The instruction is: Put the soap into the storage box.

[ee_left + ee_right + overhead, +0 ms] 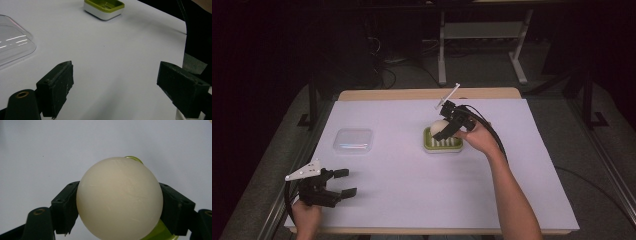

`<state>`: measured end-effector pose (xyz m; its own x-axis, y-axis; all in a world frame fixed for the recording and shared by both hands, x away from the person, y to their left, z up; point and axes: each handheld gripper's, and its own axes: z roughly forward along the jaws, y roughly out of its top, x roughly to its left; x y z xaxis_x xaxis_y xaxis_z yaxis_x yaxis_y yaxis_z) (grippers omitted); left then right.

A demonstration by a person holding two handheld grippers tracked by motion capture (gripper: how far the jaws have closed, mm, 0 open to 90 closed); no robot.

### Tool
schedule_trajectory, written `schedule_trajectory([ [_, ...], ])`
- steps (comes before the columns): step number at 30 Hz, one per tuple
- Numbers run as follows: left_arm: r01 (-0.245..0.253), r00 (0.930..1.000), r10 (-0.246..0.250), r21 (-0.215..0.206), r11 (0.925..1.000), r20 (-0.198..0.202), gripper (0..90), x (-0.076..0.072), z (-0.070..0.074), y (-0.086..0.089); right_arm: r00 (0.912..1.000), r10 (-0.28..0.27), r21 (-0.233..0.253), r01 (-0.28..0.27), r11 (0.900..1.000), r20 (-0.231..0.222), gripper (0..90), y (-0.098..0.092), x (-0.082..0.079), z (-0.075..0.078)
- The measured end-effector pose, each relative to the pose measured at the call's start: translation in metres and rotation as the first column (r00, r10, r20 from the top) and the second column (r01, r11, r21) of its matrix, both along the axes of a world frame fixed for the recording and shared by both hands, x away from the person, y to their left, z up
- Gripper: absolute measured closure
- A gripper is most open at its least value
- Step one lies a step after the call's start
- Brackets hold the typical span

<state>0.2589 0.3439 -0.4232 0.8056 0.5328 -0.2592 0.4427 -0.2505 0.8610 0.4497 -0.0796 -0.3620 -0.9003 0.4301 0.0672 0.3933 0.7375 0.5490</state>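
White paper covers the desk (412, 190), with dark floor around it. The right claw (120, 202) grips a cream-white round soap ball (119, 197) between both jaws, directly above a green and white ribbed soap dish (442, 142). The left claw (115, 87) rests wide open and empty, with a clear plastic lid (12, 45) just ahead to its left.
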Motion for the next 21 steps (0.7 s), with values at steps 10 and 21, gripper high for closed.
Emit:
schedule_trajectory([
  [10,-0.001,1.0,0.001,0.0,1.0,-0.001,13.1,0.0,0.0,0.0,0.9998,-0.02,-0.001,0.02,1.0,-0.001,24.1,-0.0005,0.004,-0.0037],
  [21,0.0,1.0,0.0,-0.004,1.0,0.0,13.1,-0.0001,-0.0002,-0.0006,0.9994,-0.032,-0.02,0.031,0.999,-0.015,24.1,-0.0001,0.0079,-0.0099],
])
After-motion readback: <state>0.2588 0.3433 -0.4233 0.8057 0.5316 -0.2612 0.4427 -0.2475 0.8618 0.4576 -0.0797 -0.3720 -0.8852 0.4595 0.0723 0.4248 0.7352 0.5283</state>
